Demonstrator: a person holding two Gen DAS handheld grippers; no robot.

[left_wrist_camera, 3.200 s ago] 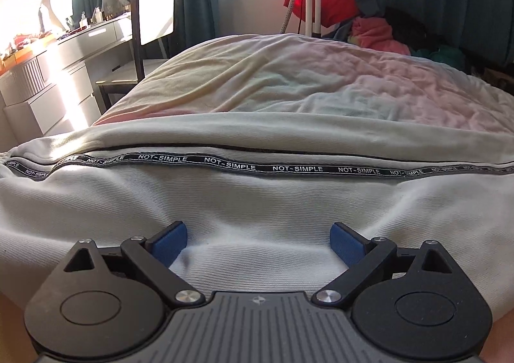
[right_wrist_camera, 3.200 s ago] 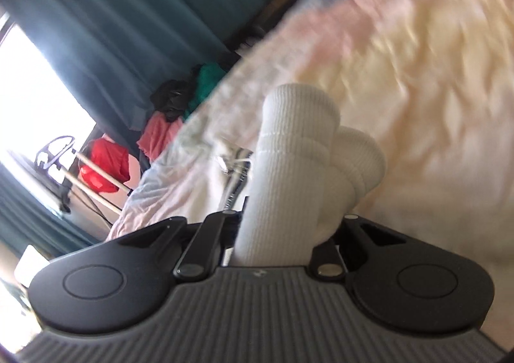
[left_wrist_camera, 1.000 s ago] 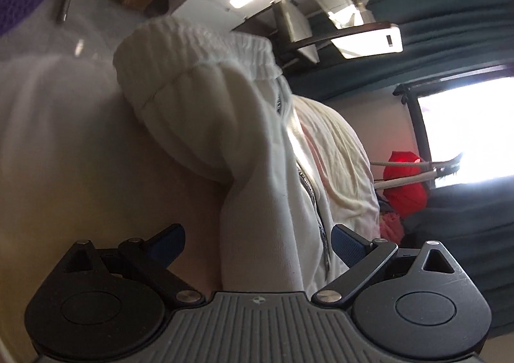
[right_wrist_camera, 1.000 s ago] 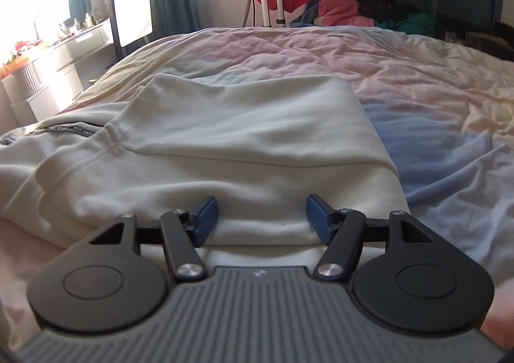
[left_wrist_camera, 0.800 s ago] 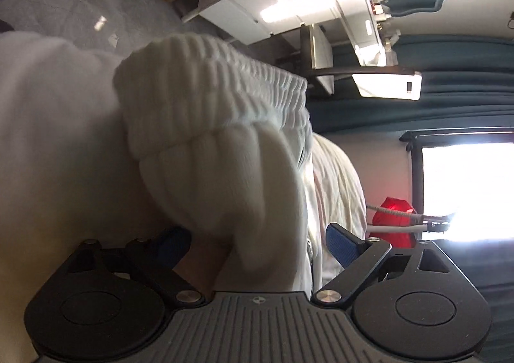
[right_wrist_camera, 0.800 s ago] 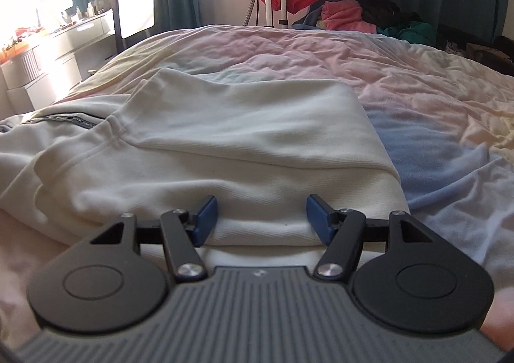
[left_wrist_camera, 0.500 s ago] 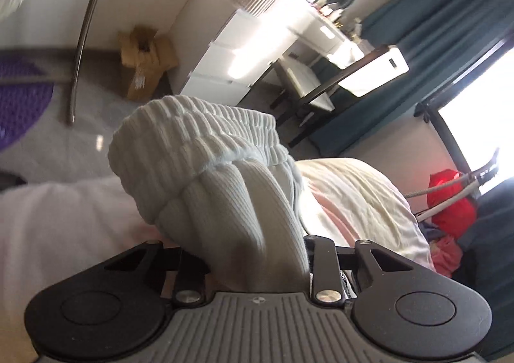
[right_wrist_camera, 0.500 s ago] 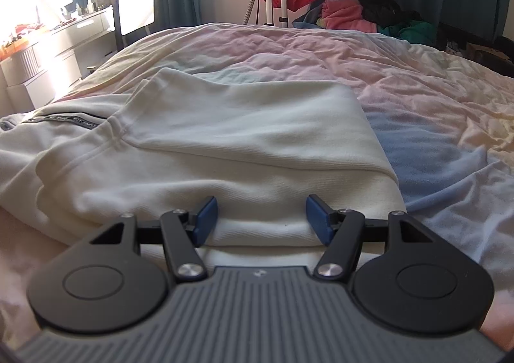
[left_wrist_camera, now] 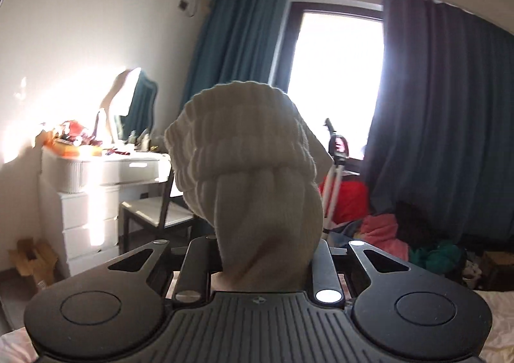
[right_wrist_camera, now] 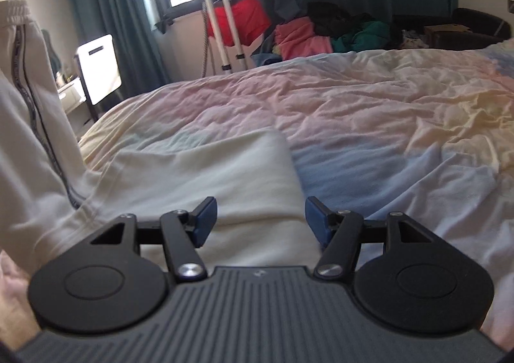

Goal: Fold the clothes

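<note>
My left gripper [left_wrist_camera: 261,270] is shut on the ribbed waistband [left_wrist_camera: 244,135] of cream sweatpants and holds it up in the air, facing the window. In the right wrist view the raised part of the sweatpants [right_wrist_camera: 29,125], with a black lettered side stripe, hangs at the left. The folded rest of the sweatpants [right_wrist_camera: 205,177] lies flat on the bed. My right gripper [right_wrist_camera: 260,218] is open, low over the near edge of that folded part, with the cloth between its blue pads [right_wrist_camera: 316,223].
The pastel quilted bedspread [right_wrist_camera: 369,119] stretches ahead and right. A white dresser [left_wrist_camera: 96,189], a mirror and a chair stand at the left wall. A garment steamer stand [right_wrist_camera: 218,22] and a pile of clothes [right_wrist_camera: 321,32] sit under the curtained window.
My left gripper has closed on the waistband and swung it up from beside the bed to face the window. The right gripper stays open over the folded part, tilted slightly.
</note>
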